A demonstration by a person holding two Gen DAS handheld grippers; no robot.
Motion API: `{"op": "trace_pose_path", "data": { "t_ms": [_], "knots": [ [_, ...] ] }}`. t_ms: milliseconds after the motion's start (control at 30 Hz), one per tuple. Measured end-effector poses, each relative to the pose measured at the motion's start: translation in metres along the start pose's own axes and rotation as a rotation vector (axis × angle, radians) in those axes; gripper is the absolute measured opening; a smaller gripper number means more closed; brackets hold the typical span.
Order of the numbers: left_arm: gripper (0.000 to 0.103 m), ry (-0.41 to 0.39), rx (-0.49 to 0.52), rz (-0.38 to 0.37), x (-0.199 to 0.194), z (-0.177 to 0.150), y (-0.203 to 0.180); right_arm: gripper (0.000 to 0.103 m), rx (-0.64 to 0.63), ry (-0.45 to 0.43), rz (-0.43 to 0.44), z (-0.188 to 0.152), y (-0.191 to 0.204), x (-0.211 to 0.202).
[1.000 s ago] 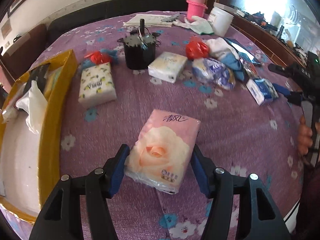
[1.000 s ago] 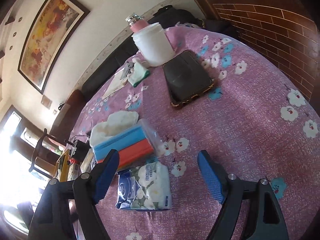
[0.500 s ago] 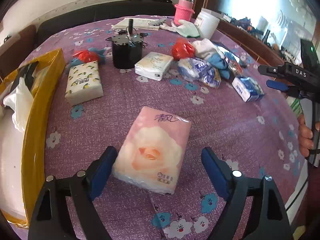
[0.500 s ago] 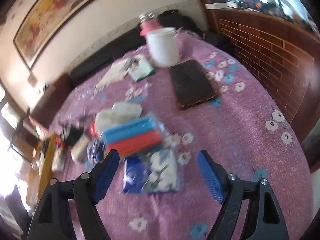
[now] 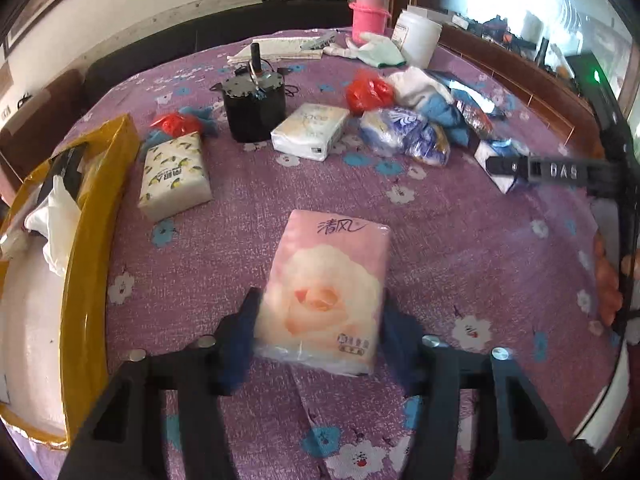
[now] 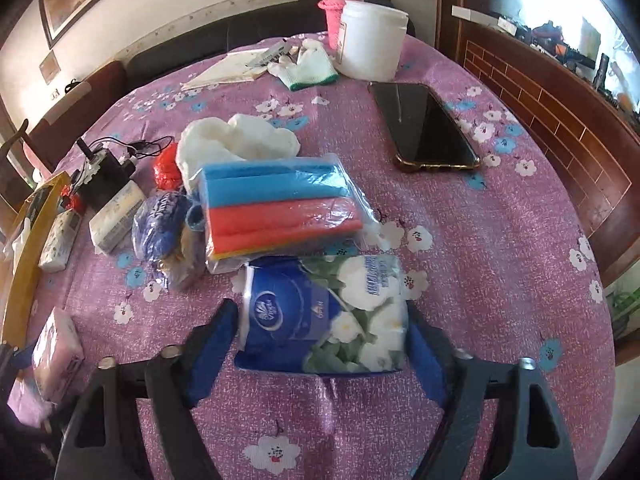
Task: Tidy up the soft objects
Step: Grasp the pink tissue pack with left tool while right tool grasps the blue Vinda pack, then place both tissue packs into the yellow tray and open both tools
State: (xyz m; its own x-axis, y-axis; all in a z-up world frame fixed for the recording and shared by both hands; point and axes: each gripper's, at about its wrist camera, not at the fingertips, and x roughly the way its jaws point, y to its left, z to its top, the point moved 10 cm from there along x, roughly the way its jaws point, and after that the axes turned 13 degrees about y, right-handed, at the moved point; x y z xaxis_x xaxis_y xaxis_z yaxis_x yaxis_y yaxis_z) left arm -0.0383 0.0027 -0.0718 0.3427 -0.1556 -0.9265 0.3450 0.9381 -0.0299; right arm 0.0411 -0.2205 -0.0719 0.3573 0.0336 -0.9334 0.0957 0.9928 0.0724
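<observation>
A pink tissue pack (image 5: 326, 292) on the purple counter (image 5: 460, 240), released half a second ago, is being clamped again between the closing left tool (image 5: 318, 322), while a blue-and-white pack (image 6: 324, 314) is bracketed by the closing right tool (image 6: 320, 332).

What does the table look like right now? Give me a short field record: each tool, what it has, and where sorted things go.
left tool: closing on the pink tissue pack, pads at its sides
right tool: closing around the blue flowered tissue pack
bin: yellow-edged box at the left table edge, white tissue inside
unsorted: lemon-print pack, white pack, bag of sponges
non-soft: phone, white jar
</observation>
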Motion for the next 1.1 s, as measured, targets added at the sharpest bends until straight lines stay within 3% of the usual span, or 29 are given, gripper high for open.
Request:
{"op": "trace_pose_path", "data": {
  "t_ms": [133,267,333,433,533,600,733,900,1100],
  "knots": [
    [0.052,0.004,-0.051,-0.133,-0.015,-0.009,0.000,0.076,-0.015,-0.035,0.009,-0.011,0.005,-0.022],
    [0.052,-0.046,-0.072,-0.219,-0.048,-0.017,0.003,0.076,-0.070,-0.077,0.056,-0.019,0.022,-0.056],
    [0.052,-0.083,-0.093,-0.228,-0.067,-0.017,0.016,0.076,-0.108,-0.098,0.067,-0.019,0.038,-0.069],
    [0.052,-0.124,-0.159,-0.208,-0.090,-0.014,0.054,0.076,-0.176,-0.119,0.125,-0.014,0.077,-0.086],
    [0.053,-0.134,-0.258,-0.134,-0.100,-0.017,0.111,0.077,-0.261,-0.120,0.201,-0.011,0.129,-0.096],
    [0.053,-0.107,-0.322,-0.050,-0.097,-0.023,0.156,0.077,-0.337,-0.109,0.251,-0.010,0.174,-0.097],
    [0.053,-0.036,-0.427,0.044,-0.085,-0.033,0.228,0.077,-0.477,-0.098,0.293,-0.013,0.250,-0.093],
    [0.053,0.049,-0.539,0.065,-0.057,-0.037,0.299,0.077,-0.623,-0.068,0.336,-0.022,0.341,-0.077],
    [0.057,0.077,-0.573,0.087,-0.032,-0.019,0.332,0.077,-0.734,-0.008,0.336,-0.033,0.412,-0.045]
  ]
}}
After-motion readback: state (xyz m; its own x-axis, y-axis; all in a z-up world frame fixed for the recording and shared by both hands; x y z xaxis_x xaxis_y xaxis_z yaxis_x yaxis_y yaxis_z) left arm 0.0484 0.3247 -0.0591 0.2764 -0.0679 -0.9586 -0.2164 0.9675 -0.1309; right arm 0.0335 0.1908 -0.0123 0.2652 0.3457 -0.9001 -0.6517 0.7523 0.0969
